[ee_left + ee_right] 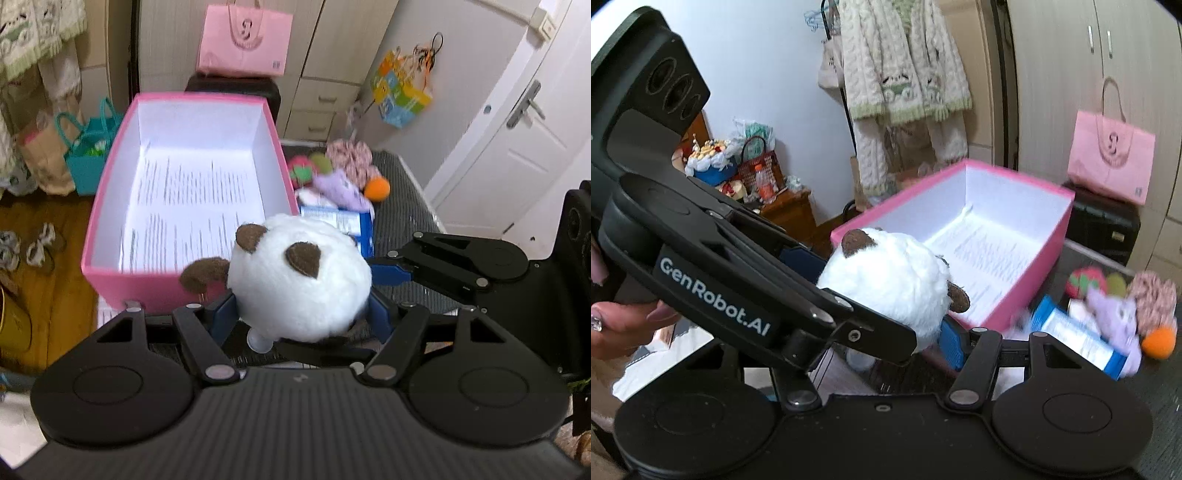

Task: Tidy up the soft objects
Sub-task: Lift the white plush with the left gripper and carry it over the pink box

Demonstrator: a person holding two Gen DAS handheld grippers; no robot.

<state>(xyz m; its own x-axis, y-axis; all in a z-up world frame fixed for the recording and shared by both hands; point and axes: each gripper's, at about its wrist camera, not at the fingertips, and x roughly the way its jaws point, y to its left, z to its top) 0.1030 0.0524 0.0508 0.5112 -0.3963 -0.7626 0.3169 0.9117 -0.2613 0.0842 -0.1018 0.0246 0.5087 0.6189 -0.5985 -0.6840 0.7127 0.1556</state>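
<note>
Pinching the fluffy round white plush (299,284) between both my grippers (301,314) (882,295), its brown felt ears point up beside the pink box (122,273).

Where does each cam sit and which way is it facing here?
Left wrist: on the left gripper, facing down at the white plush and pink box; right gripper enters from the right.
Right wrist: on the right gripper, facing the box; left gripper and a hand at left.
Shared: plush, box, orange ball.
</note>
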